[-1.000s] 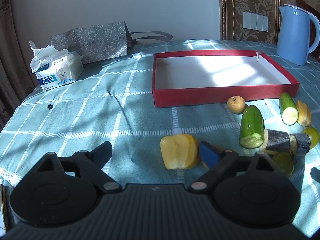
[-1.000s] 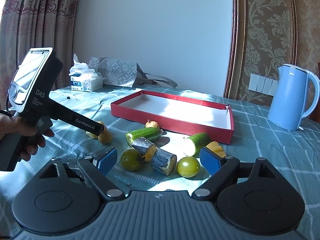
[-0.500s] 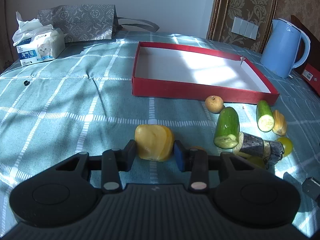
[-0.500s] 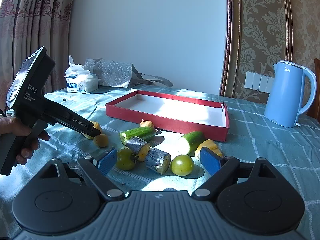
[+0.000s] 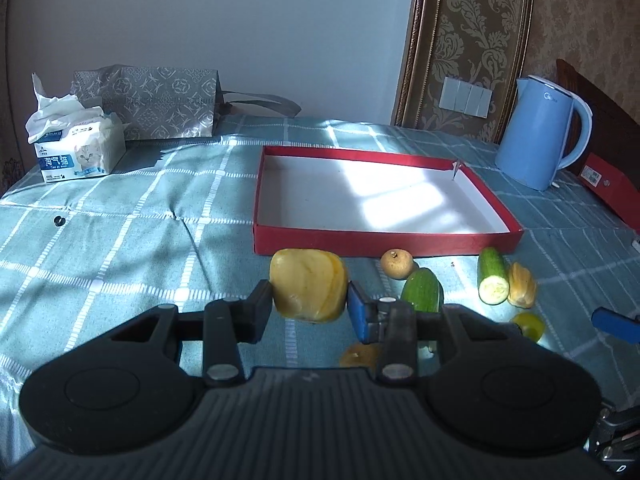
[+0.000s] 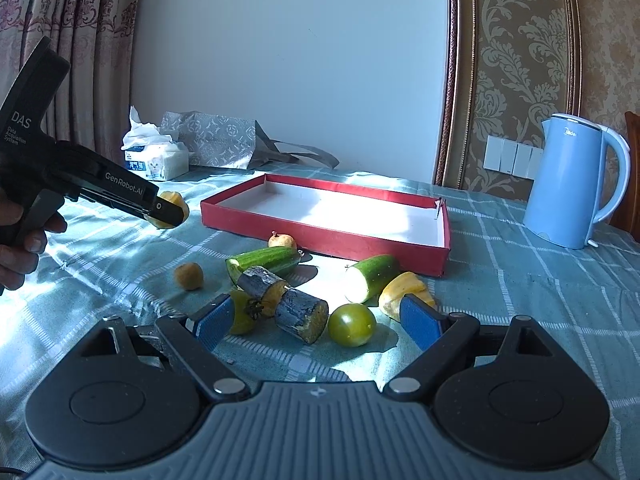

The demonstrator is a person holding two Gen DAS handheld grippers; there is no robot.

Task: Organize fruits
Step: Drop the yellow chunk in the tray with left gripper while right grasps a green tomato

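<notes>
Left tongs (image 5: 309, 307) pinch a yellow fruit chunk (image 5: 308, 286) between both pads, lifted off the table (image 5: 120, 240), just in front of the red tray's near wall. Right tongs (image 6: 316, 320) spread wide, nothing between the pads, low over the produce pile.

Table has a teal checked cloth, strong sun patches across it. Pale wall behind, patterned wallpaper panel and light switches (image 5: 466, 96) on the right, curtains (image 6: 72, 40) on the left in the right wrist view. Blue kettle (image 5: 542, 142) at the far right, tissue pack (image 5: 76, 152) and grey gift bag (image 5: 154, 100) at the far left.

Red tray (image 5: 372, 242) is white inside, holds nothing, long axis running away from the left camera and slightly rightward. Cucumber piece (image 6: 264, 260) lies on its side, long axis roughly left-right in the right view, cut end toward the left. Second cucumber piece (image 6: 370, 282) points its cut end toward the camera-left. Two bark-skinned cut stalk pieces (image 6: 286, 306) lie end to end, angled down-right.

Right view only: left hand (image 6: 20, 236) on the left tool's handle, small brown round fruit (image 6: 189, 276) alone on the cloth, two green tomatoes (image 6: 352, 324), yellow wedge (image 6: 400, 286) beside the right pad. Left view only: red box (image 5: 612, 188) at the far right edge, small dark ring (image 5: 59, 221) on the cloth.
</notes>
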